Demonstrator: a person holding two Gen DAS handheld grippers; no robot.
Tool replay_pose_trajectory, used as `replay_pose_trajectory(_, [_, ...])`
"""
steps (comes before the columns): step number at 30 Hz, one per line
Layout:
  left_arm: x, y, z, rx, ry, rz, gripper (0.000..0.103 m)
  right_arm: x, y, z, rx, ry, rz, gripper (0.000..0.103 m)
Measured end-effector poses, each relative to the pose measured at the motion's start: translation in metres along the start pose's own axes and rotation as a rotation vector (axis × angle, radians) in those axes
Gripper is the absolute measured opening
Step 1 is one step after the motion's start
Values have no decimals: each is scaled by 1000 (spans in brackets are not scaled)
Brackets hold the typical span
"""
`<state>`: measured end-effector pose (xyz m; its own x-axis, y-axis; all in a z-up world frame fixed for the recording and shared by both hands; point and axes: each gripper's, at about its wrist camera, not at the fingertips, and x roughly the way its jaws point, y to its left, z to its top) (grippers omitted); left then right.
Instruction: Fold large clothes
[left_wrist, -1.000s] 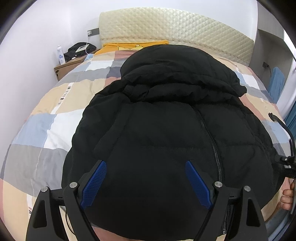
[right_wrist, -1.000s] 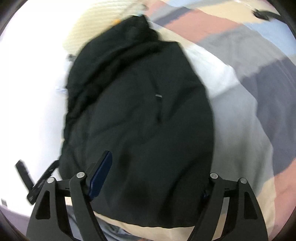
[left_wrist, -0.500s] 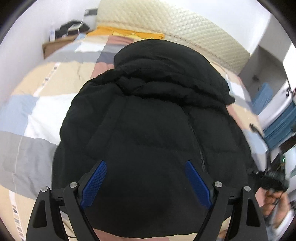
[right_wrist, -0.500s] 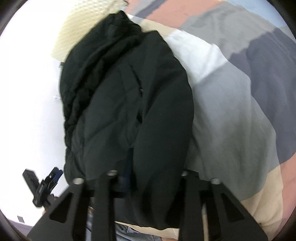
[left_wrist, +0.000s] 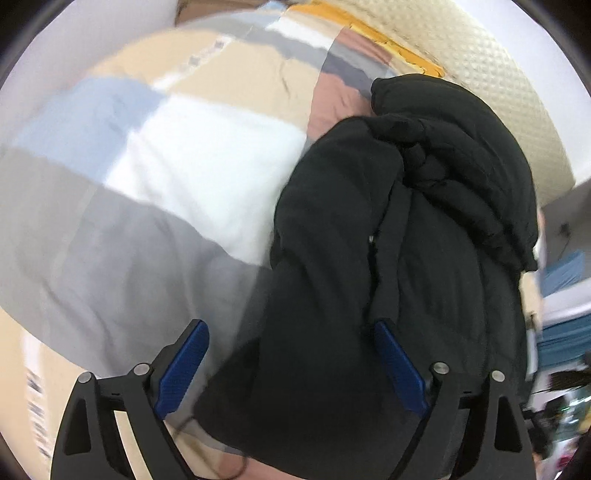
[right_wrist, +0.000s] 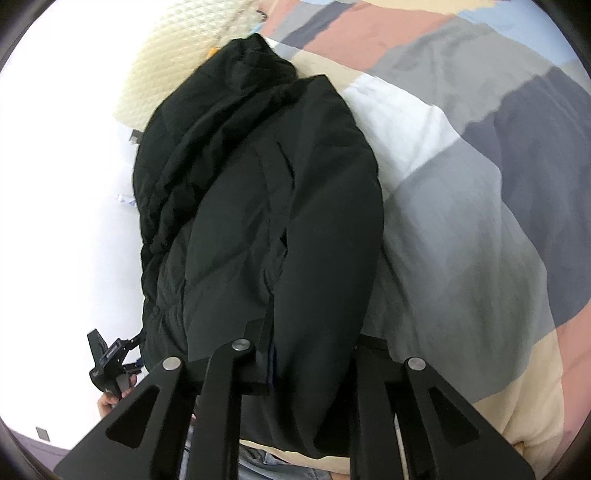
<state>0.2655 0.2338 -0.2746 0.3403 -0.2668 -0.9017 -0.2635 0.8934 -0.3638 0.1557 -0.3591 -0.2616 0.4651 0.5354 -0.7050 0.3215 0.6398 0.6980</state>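
A black puffer jacket (left_wrist: 406, 240) lies on the patchwork quilt (left_wrist: 166, 177) of a bed, hood toward the headboard. My left gripper (left_wrist: 290, 326) hovers over the jacket's near left corner. Its jaws are opening; the right blue pad (left_wrist: 397, 369) is over black fabric, the left pad over grey quilt, neither pressing. In the right wrist view the jacket (right_wrist: 277, 184) runs away from the camera, and my right gripper (right_wrist: 299, 343) is shut on its near hem, the fabric bunched over and hiding the fingertips.
A cream quilted headboard (left_wrist: 498, 92) and a yellow pillow (left_wrist: 413, 59) lie beyond the jacket. Blue items (left_wrist: 561, 266) stand off the bed's right side. A hand (right_wrist: 107, 402) holding the other gripper shows at the lower left. Open quilt (right_wrist: 480, 221) lies right of the jacket.
My right gripper closed on the jacket's near hem and bunched it. My left gripper swung left and rolled, so the jacket now sits right in its view with quilt under the left pad.
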Motion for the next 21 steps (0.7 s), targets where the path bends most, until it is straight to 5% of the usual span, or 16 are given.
replay_pose_trajectory(11, [33,-2,-2,-24,152,-238,92,10,-16,3,82,51,-40,48])
replay_pose_trajectory(16, [27,-7,0,-11,175,-429,92,6,-7,2,48,36,4,58])
replay_pose_trajectory(18, [25,-11,-1,9,174,-445,92,6,-4,1,32,32,12,59])
replay_pose_trajectory(21, [36,-18,-3,44,210,-329,92,6,1,0,3,32,15,59])
